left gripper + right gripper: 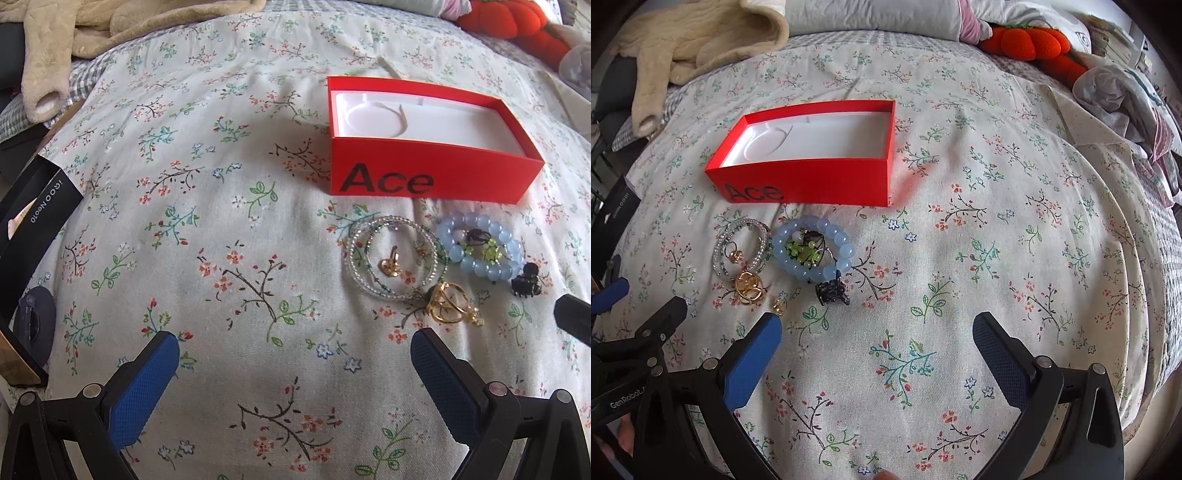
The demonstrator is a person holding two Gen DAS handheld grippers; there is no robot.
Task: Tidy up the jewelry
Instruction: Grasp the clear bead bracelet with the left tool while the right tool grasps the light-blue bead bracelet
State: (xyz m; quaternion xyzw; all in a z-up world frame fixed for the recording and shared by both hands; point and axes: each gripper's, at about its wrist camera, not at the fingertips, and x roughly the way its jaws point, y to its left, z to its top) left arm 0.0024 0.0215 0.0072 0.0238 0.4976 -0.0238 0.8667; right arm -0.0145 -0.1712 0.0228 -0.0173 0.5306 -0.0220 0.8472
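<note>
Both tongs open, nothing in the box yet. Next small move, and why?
Probably ease the right tongs forward and left onto the black hair claw. It is the nearest piece, lying apart from the blue bead bracelet on the floral bedspread, so it grips cleanly. The red box behind is empty.

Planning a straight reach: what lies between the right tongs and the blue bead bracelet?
In the right wrist view, a black claw clip lies between right tongs and bracelet.
</note>
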